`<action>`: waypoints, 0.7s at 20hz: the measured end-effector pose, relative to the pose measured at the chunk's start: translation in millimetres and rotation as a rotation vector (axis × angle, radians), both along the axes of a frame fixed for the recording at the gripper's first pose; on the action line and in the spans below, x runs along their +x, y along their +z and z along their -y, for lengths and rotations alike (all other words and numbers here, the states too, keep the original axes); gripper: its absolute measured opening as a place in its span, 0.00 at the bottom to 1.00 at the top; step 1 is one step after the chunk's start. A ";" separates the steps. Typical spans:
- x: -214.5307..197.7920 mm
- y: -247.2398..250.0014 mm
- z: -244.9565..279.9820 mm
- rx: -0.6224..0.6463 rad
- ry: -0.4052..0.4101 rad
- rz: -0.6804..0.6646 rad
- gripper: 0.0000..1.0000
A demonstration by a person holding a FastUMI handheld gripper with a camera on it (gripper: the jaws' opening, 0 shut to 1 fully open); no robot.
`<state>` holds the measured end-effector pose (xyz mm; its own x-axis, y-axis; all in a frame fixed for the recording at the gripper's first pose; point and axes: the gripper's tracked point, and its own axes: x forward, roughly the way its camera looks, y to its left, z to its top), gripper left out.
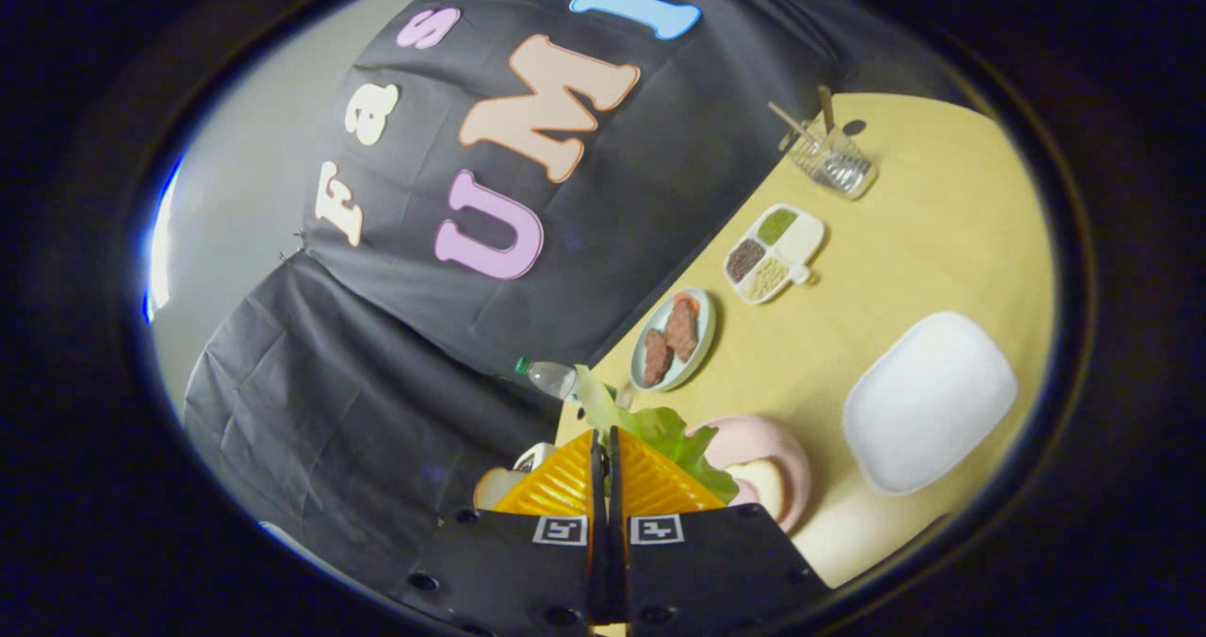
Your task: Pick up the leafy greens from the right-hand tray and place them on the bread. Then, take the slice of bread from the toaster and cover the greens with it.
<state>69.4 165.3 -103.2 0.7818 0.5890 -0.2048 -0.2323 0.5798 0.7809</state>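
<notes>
Big yellow table [942, 241] first, then the white tray [928, 401] sitting empty-looking beside a pink plate [768, 439] with the bread [758, 486] on it. Gripper [604, 444] has its fingers pinched nearly together on the leafy greens [674, 434], which hang just over the plate's near edge. Meat plate [673, 338] sits further back.

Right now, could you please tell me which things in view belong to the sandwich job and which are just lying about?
For the job:
- claw, fingers closed on the leafy greens
- bread on the pink plate
- white tray

Lying about:
- plate of meat patties
- divided dish
- glass holder with sticks
- bottle
</notes>
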 end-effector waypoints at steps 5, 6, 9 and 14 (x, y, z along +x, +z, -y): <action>-0.8 -45.3 -38.4 -0.008 -0.021 -0.079 0.03; 1.7 -59.6 -34.6 -0.024 -0.050 -0.109 0.03; 10.1 -97.8 -15.4 -0.106 -0.121 -0.178 0.03; 9.0 -127.4 23.8 -0.285 -0.216 -0.212 0.03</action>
<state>78.5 141.5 -230.7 0.8041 0.3127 -0.5056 0.0665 0.7979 0.5992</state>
